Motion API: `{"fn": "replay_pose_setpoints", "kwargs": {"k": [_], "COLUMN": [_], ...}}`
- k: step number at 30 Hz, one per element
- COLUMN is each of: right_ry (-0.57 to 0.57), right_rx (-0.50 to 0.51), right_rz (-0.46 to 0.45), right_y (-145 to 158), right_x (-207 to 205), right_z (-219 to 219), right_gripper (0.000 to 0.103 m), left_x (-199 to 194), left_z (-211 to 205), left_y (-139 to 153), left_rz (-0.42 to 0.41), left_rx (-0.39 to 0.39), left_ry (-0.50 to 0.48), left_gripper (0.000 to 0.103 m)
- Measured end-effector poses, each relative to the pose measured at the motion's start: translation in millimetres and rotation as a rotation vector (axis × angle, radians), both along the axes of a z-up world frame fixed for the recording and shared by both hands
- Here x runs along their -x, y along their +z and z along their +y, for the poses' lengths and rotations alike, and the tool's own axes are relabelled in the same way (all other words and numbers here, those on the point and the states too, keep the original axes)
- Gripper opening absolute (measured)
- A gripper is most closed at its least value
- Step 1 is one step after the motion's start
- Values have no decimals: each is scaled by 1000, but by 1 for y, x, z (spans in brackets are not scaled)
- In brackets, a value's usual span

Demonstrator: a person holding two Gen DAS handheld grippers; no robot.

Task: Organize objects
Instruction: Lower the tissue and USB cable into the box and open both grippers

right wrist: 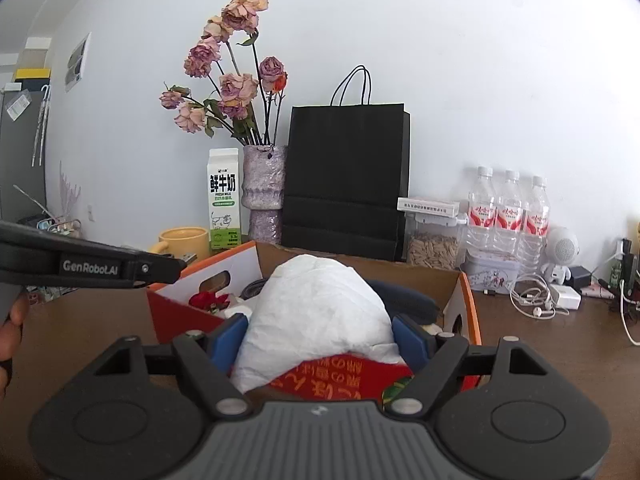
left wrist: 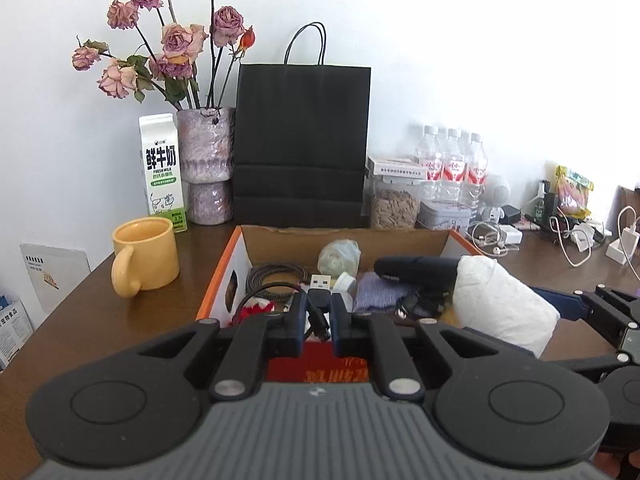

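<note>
left tool (left wrist: pixel 319 322): nearly shut, pinching a black USB cable (left wrist: pixel 316 304) right at its tips; the silver plug sticks up just past them, over the cardboard box (left wrist: pixel 344 236)
right tool (right wrist: pixel 320 334): jaws wide, clamped on both sides of a fat white bag (right wrist: pixel 316 308), so it's gripping that; the bag sits over the box's near right part
writing on tools: "GenRobot.AI" on the side of the left tool as seen from the right wrist cam
milk carton (left wrist: pixel 162 172): says "FRESH MILK" plus big Chinese characters, cow drawing, far ahead-left of the left tool
red packet (right wrist: pixel 340 380): gold Chinese lettering, upside down, right under the right tool's jaws
box contents: coiled cable, purple cloth (left wrist: pixel 380 294), black gadget (left wrist: pixel 416 270), pale wrapped lump, something red, all just ahead of the left tool
behind the box: black paper bag (left wrist: pixel 302 144), vase of dried roses (left wrist: pixel 206 160), water bottles with red labels (right wrist: pixel 508 212), jar of seeds
yellow mug (left wrist: pixel 146 254): on the desk (left wrist: pixel 100 320), left of the box
far right: chargers and earphones tangle, text too small to read
</note>
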State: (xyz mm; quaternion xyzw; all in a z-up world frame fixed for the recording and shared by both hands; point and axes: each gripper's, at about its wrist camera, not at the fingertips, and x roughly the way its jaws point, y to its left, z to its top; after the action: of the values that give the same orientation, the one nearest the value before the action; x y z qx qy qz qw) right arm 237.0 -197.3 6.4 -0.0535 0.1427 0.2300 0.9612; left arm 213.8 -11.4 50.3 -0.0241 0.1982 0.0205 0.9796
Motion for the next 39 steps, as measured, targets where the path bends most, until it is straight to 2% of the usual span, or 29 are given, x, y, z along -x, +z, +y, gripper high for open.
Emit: {"fn": "replay_pose_setpoints", "kwargs": {"k": [6,14,17,21,23,24,25,26,27,28,30,39], "right_ry": [-15,-27,-32,-36,-33,-35,-38,-42,-50,-56,-54,-46], "right_rx": [29,50,52,44,34,29,26,24,23,24,24,25], "right_rz": [-16,-10,9,33,45,47,48,45,43,42,38,3], "right_y": [9,7,3,-3,-5,-6,-7,-7,-7,-7,-6,1], "right_x": [-44,-96,-110,-120,-122,-122,-122,-121,-120,-119,-116,-104], "right_z": [25,44,45,42,40,39,38,37,37,37,37,35], "right_gripper": [78,78,79,82,87,95,103,103,103,103,103,103], "left_x": [-42,-92,-106,-114,-115,-115,-114,-113,-112,-110,-105,-96], "left_z": [5,14,19,21,20,21,21,21,22,22,22,23], "left_y": [8,0,-6,-13,-15,-16,-16,-16,-16,-15,-12,-6], "left_rz": [-17,-20,2,29,28,27,27,24,16,5,-32,-67], "left_rx": [28,54,79,79,78,81,81,86,95,102,89,97], "left_ry": [2,3,0,-12,-17,-12,-7,-7,-5,4,31,51], "left_gripper": [12,12,12,13,13,15,24,30,52,82,102,103]}}
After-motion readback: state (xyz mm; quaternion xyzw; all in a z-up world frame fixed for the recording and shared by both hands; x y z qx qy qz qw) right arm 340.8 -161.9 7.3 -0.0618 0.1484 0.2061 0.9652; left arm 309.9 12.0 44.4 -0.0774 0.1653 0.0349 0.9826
